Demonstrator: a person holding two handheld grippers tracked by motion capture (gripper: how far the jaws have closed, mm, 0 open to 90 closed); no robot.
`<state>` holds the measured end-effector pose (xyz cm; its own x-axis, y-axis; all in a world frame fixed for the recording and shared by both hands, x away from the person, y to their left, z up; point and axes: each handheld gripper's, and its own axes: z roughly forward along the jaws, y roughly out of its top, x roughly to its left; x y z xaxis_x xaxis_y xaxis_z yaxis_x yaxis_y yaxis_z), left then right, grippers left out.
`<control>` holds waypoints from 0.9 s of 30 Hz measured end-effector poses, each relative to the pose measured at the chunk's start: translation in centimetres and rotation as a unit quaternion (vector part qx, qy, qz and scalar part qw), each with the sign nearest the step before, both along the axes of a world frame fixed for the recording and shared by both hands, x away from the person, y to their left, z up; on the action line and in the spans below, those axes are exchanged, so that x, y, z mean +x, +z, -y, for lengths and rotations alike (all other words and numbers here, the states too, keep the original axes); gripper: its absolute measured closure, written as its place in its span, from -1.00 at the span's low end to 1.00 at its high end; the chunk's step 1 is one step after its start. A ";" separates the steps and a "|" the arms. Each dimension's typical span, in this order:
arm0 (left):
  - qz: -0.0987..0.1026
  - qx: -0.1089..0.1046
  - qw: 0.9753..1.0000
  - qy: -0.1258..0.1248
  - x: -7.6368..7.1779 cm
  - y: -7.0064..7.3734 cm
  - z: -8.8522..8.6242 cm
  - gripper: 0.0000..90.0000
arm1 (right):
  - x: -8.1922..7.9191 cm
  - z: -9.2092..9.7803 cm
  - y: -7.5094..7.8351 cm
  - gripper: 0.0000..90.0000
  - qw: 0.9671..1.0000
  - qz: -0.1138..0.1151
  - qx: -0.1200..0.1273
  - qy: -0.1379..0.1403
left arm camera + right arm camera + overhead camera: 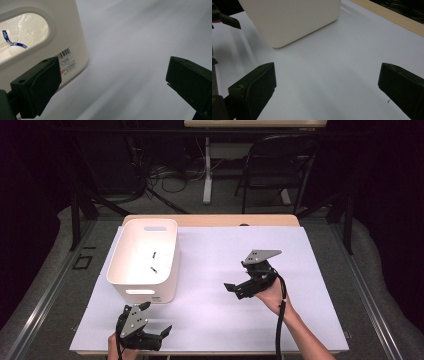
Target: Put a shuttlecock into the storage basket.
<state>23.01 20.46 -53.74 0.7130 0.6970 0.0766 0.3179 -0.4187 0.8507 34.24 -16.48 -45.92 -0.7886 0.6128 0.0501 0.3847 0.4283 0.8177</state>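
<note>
Bin: the white bin sits on the left side of the tabletop, on the white sheet. It stands upright with its open top facing up.
Inside the bin: through the handle hole in the left gripper view you can see a white shuttlecock with a blue band. In the high view there are two small dark marks on the bin floor; they are too small to tell what they are.
Left gripper: your left gripper is at the near edge of the tabletop, just in front of the bin. Its jaws are wide apart and hold nothing.
Right gripper: your right gripper is over the middle of the sheet, to the right of the bin and apart from it. Its jaws are wide apart too, and hold nothing.
What could go wrong: the left jaw is very near the bin's front wall. If you push forward, you may bump the bin and slide it away.
Another risk: the bin looks light. If you grab only one wall, it may tip and the shuttlecock may roll out.
Tip: I think you should use both grippers and move slowly.
</note>
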 end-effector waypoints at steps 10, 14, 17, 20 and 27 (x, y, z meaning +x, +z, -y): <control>-0.001 0.001 1.000 0.000 0.0 0.0 0.1 -1.00 | -1.9 2.6 -1.3 -0.98 1.000 0.007 0.003 -0.016; 0.000 0.000 1.000 -0.001 0.0 0.0 0.1 -1.00 | -2.6 3.5 -1.9 -0.98 1.000 0.006 0.006 -0.021; 0.000 0.000 1.000 0.000 0.0 0.0 0.1 -1.00 | -3.2 4.1 -2.4 -0.99 1.000 0.009 -0.004 -0.021; 0.000 0.001 1.000 -0.001 0.1 0.0 0.1 -1.00 | -3.7 4.5 -3.0 -0.99 1.000 0.009 -0.005 -0.020; 0.000 0.002 1.000 0.000 0.1 0.0 0.1 -1.00 | -4.7 5.8 -4.4 -0.99 1.000 0.012 -0.006 -0.027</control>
<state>23.07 20.39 -53.76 0.7126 0.6970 0.0797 0.3177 -0.4219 0.8492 29.51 -22.25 -50.32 -0.7551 0.6552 0.0244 0.3882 0.4167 0.8220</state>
